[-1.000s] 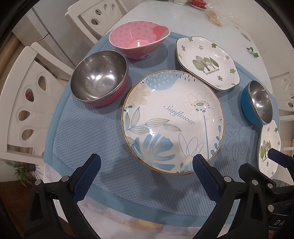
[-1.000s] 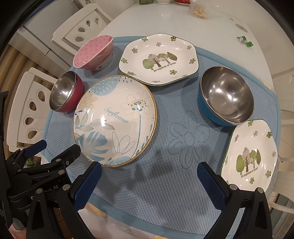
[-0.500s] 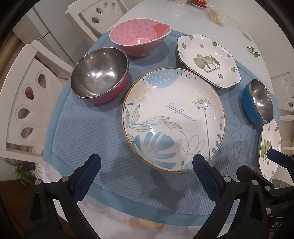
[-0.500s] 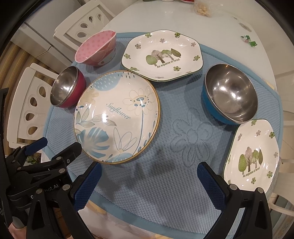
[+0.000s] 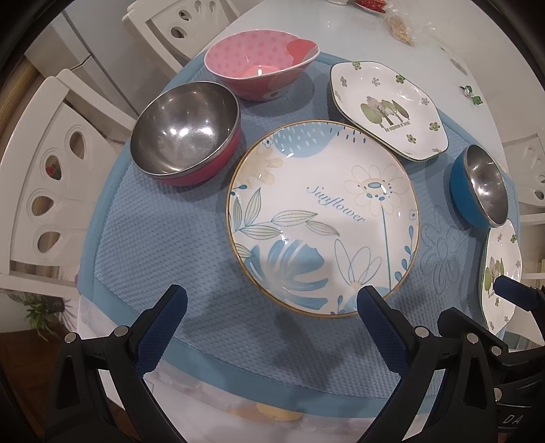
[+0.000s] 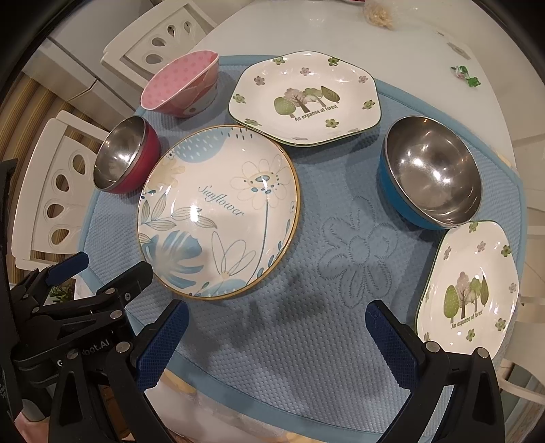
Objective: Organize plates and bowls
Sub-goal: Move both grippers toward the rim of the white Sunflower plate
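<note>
Left gripper point(image 5: 270, 306): released, jaws wide, empty, above the near edge of the mat with the sunflower plate's near rim between its tips.
Right gripper point(image 6: 276, 323): released, empty, over bare mat between the sunflower plate and the near forest plate.
Sunflower plate point(image 5: 323, 221): round, gold-rimmed, flat on the blue quilted mat point(image 5: 170, 255).
Forest plates: one point(image 6: 303, 97) at the far side, another point(image 6: 470, 289) at the mat's right edge.
Red steel bowl point(image 5: 185, 133): upright, left of the sunflower plate.
Pink dotted bowl point(image 5: 260, 61): behind it.
Blue steel bowl point(image 6: 431, 173): between the two forest plates.
Desk point(image 6: 340, 30): white, carries the mat.
</note>
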